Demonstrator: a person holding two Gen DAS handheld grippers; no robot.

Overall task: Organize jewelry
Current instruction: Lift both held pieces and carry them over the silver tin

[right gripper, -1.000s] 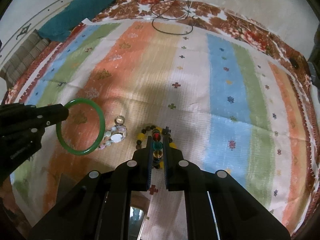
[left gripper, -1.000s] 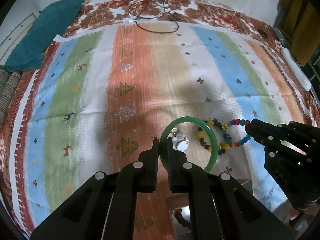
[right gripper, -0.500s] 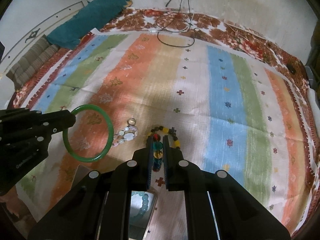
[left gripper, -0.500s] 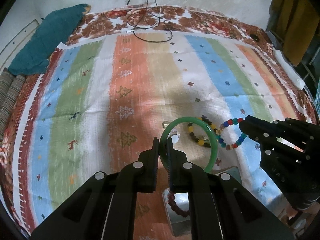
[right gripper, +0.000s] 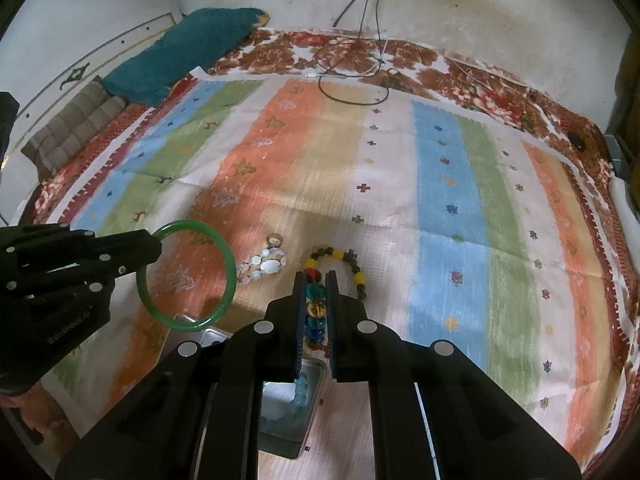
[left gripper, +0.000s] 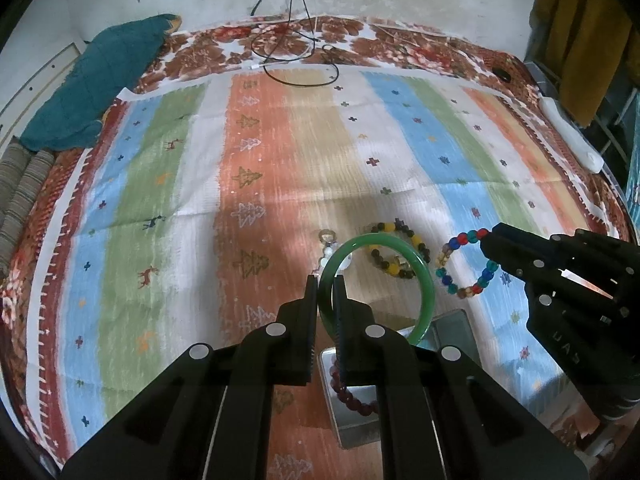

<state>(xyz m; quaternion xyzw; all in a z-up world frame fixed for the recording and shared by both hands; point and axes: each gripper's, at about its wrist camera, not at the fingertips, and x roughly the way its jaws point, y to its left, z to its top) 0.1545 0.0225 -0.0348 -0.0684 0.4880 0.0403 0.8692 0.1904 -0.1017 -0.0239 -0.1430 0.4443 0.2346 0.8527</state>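
Note:
My left gripper [left gripper: 326, 280] is shut on a green bangle [left gripper: 424, 280], which hangs upright above the striped cloth [left gripper: 280, 160]. In the right wrist view the bangle [right gripper: 230, 276] hangs from the left gripper [right gripper: 154, 242] at the left. My right gripper [right gripper: 316, 276] is shut on a multicoloured bead bracelet [right gripper: 314, 300], and the bracelet [left gripper: 452, 280] also shows in the left wrist view, hanging from the right gripper [left gripper: 486, 240]. A yellow-and-black bead bracelet [right gripper: 356, 276] and a shell bracelet [right gripper: 268, 266] lie on the cloth.
Below the left gripper a metal tin [left gripper: 356, 420] holds a dark red bead bracelet [left gripper: 352, 400]. Another tin [right gripper: 288, 412] holds pale blue beads [right gripper: 298, 396]. A teal cloth [left gripper: 100, 80] and black cables [left gripper: 300, 60] lie at the far edge by the wall.
Both grippers have risen and drawn back toward the near edge with their jewelry. The metal tins have come into view below them.

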